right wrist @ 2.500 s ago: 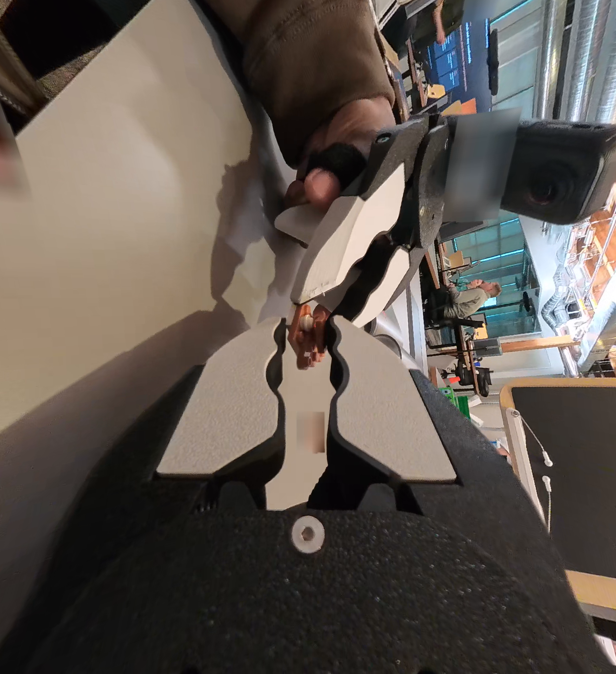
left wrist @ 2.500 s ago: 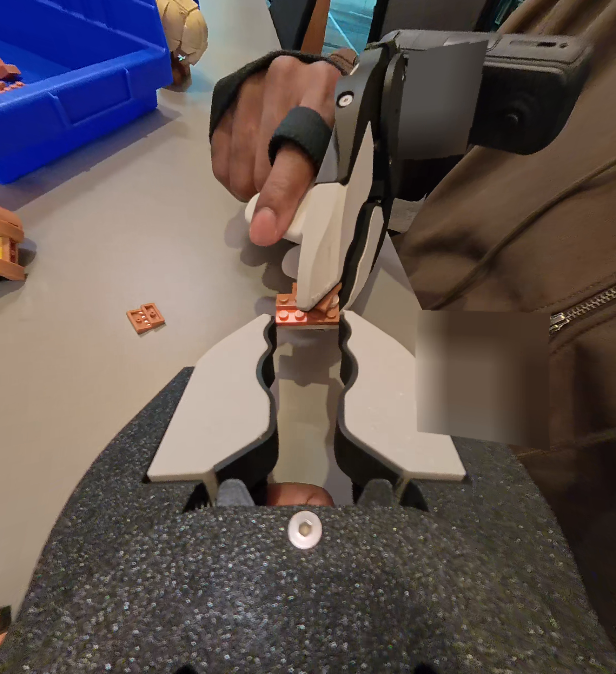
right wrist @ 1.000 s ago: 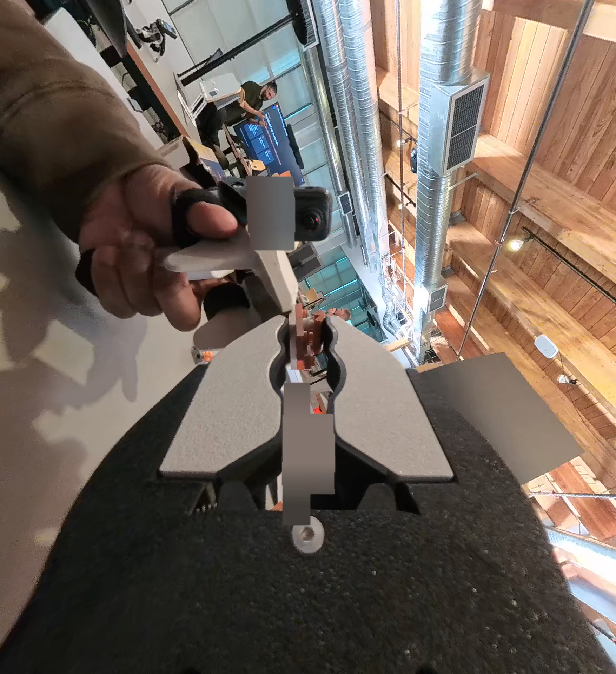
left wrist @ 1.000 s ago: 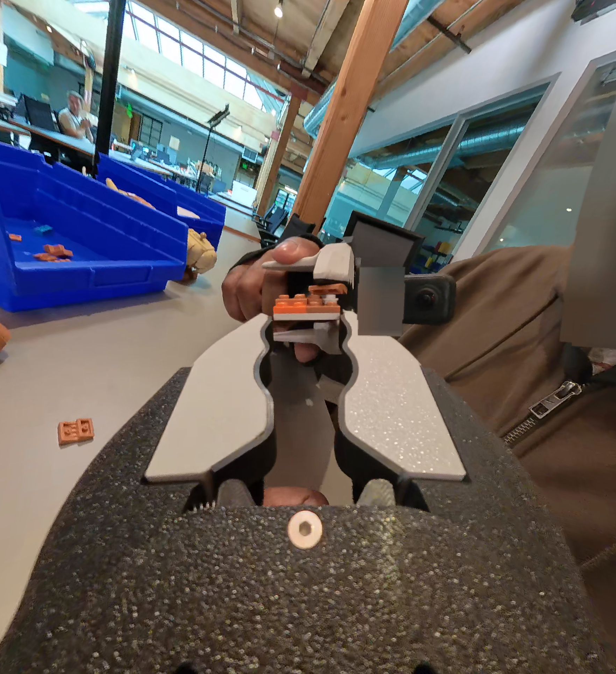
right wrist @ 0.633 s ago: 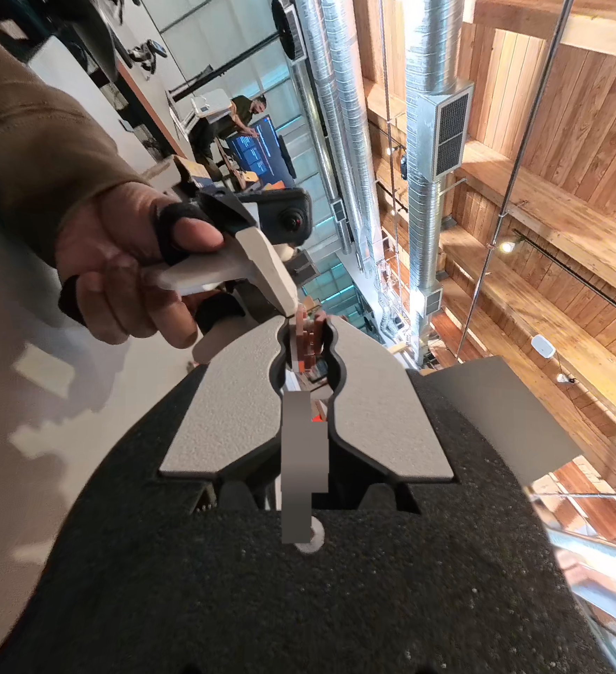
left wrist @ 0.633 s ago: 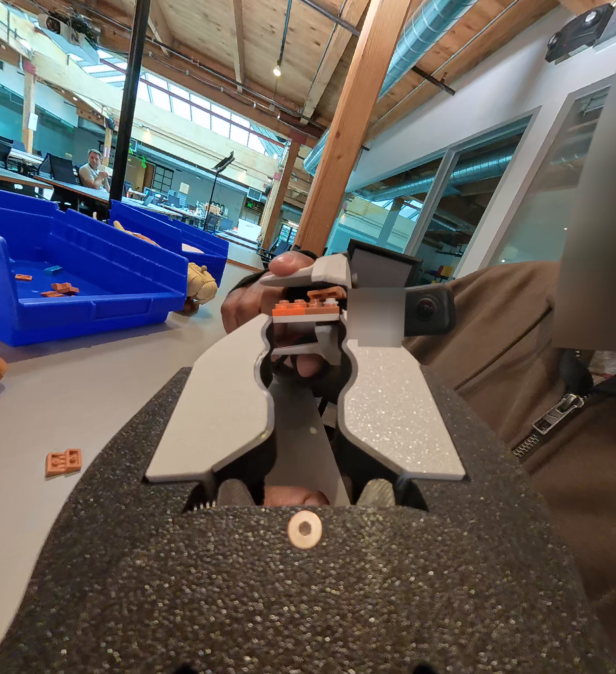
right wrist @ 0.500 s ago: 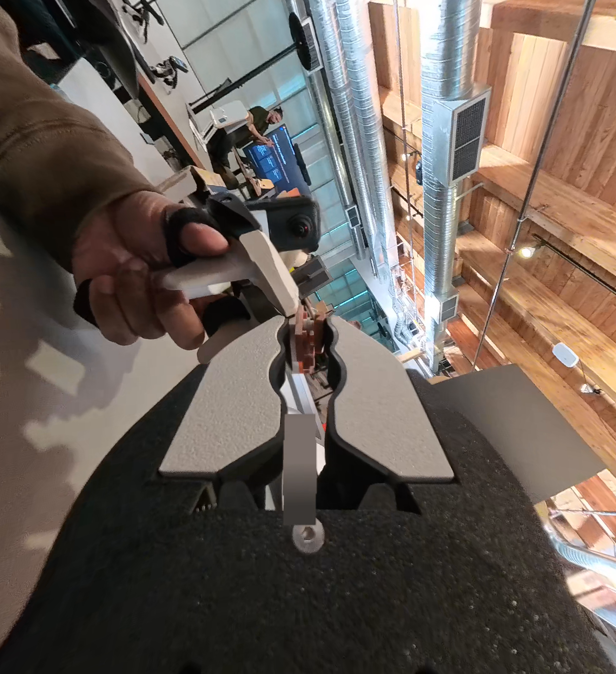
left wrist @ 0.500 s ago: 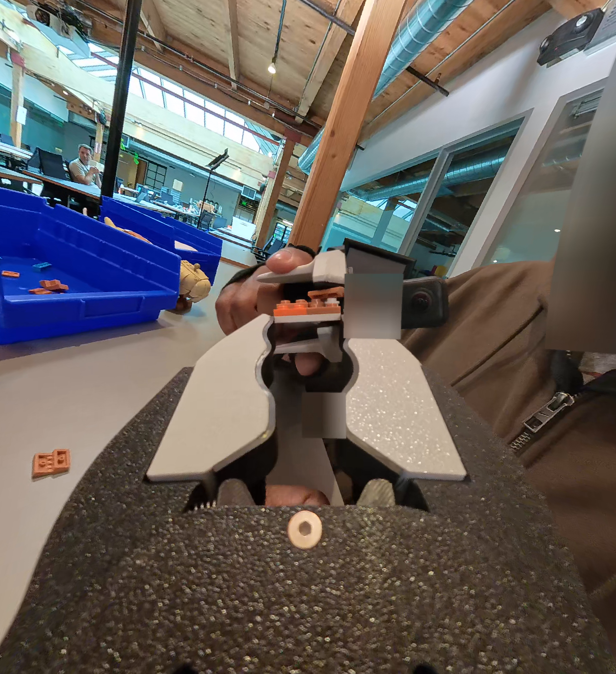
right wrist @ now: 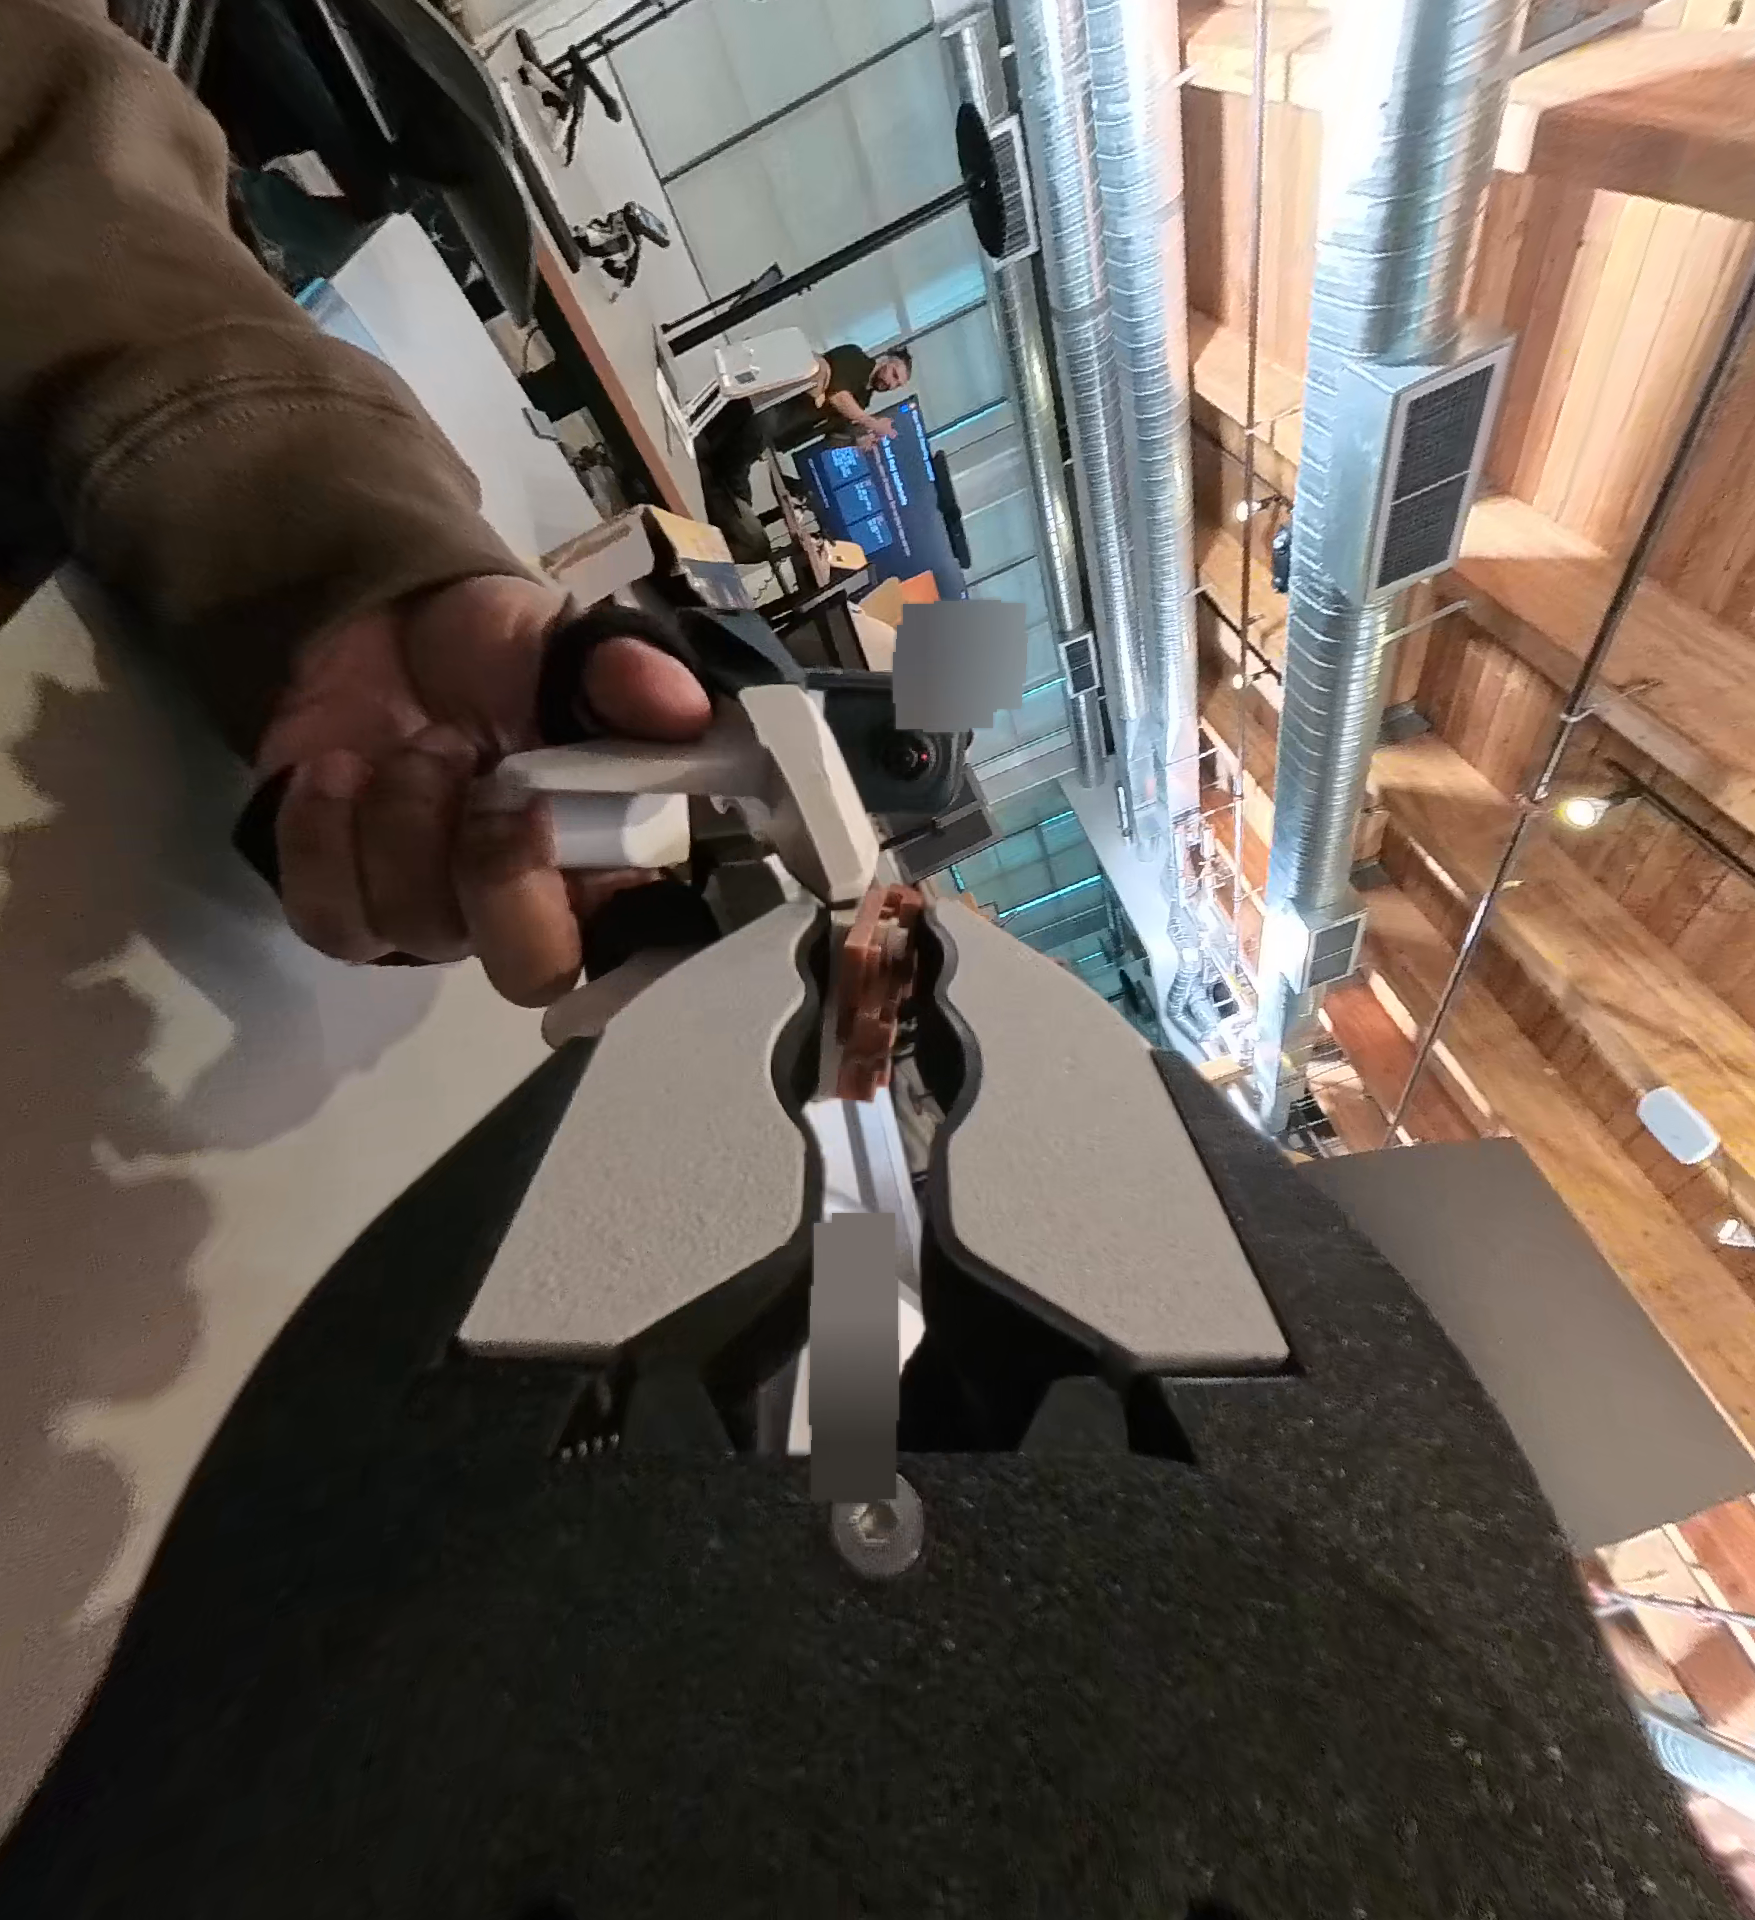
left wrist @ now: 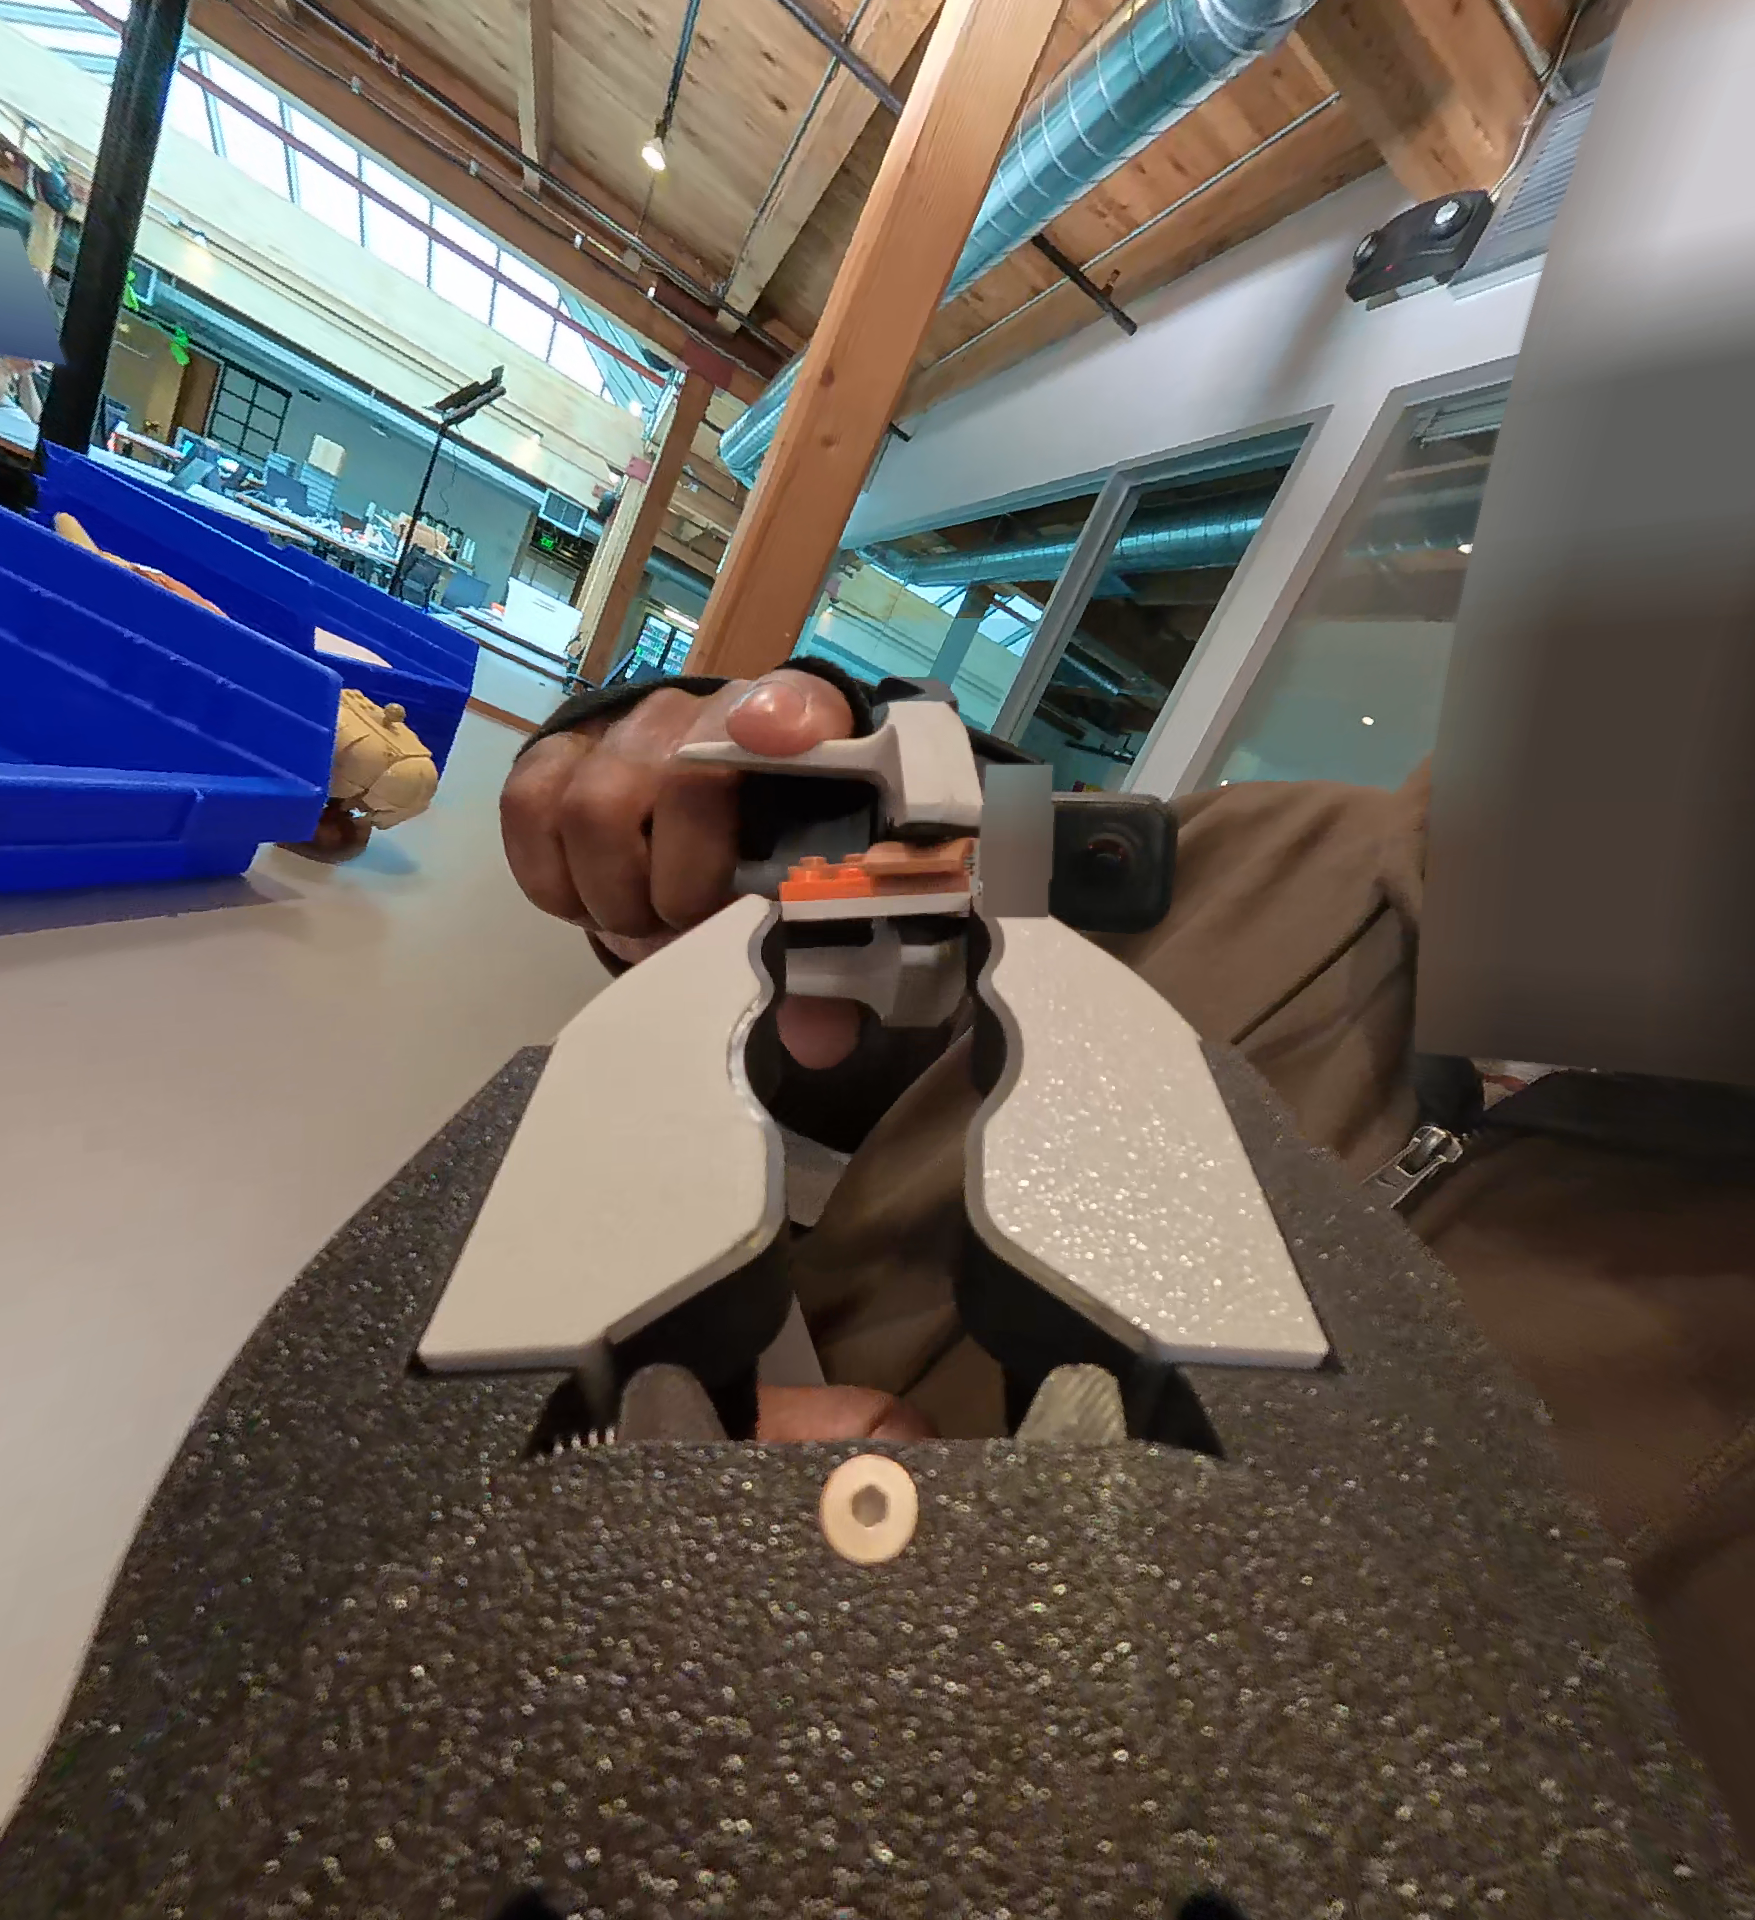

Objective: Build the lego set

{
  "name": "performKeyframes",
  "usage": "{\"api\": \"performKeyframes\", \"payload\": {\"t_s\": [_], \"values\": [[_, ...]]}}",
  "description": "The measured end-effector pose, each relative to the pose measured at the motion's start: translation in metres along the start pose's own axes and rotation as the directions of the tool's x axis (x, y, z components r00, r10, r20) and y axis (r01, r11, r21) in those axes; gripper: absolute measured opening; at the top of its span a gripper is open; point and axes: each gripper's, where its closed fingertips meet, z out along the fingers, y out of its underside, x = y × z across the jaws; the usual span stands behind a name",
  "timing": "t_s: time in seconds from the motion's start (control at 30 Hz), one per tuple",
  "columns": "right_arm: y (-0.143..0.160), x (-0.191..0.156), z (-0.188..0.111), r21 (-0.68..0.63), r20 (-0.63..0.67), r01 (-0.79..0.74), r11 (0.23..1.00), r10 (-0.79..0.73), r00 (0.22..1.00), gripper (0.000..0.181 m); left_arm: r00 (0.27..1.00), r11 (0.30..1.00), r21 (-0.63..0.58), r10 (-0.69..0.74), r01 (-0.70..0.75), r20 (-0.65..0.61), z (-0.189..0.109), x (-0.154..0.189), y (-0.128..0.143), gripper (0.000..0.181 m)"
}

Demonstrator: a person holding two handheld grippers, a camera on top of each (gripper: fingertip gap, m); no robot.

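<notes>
At the far left of the left wrist view, two blue bins (left wrist: 114,727) are sitting on the grey desk (left wrist: 177,1091) with a tan brick figure (left wrist: 379,764) tucked just beside the nearer bin's corner, all well apart from the work, so the open desk in front of them is giving the person plenty of room to swing either tool. Toward the middle, the left hand-held gripper (left wrist: 873,920) is closing its tips on the edges of a small stack of lego plates (left wrist: 873,883) (orange and reddish-brown on a pale grey base), which is being held up in the air, clear of the desk, probably so both tools can reach it. The right hand-held gripper (right wrist: 878,971) is clamping the same stack (right wrist: 868,1013) flat between its fingers (right wrist: 686,1132) from the opposite side, at right angles to the left one's grip, likely to press the upper plate down while the left one steadies the base. The two grippers' tips are nearly touching, so there is little slack between them. On the right, the person's brown jacket (left wrist: 1475,1299) is crowding close, limiting movement that way.
</notes>
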Motion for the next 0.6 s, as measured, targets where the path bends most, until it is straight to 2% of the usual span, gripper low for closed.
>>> {"api": "performKeyframes", "payload": {"t_s": [0.23, 0.33, 0.43, 0.53, 0.6], "values": [[-0.003, 0.001, -0.001, 0.022, -0.004, -0.019, 1.0, 0.019, 1.0, 0.015, 1.0, 1.0, 0.003, 0.013, -0.013, -0.012, -0.001, 0.002, -0.001, 0.032], [0.002, 0.0, -0.002, 0.006, -0.002, -0.018, 1.0, 0.018, 1.0, 0.016, 0.999, 0.999, -0.016, 0.049, -0.049, 0.023, -0.002, -0.002, -0.001, 0.032], [0.022, -0.005, -0.004, -0.058, 0.014, -0.037, 0.998, 0.038, 0.999, 0.016, 0.983, 0.994, -0.059, 0.095, -0.086, 0.155, -0.01, -0.022, 0.0, 0.033], [0.052, -0.011, -0.011, -0.163, 0.024, -0.093, 0.982, 0.098, 0.995, 0.02, 0.931, 0.984, -0.123, 0.159, -0.125, 0.329, -0.027, -0.05, 0.001, 0.033], [0.065, -0.012, -0.018, -0.214, 0.011, -0.155, 0.964, 0.161, 0.987, 0.02, 0.897, 0.985, -0.111, 0.166, -0.132, 0.41, -0.038, -0.062, -0.004, 0.034]]}}
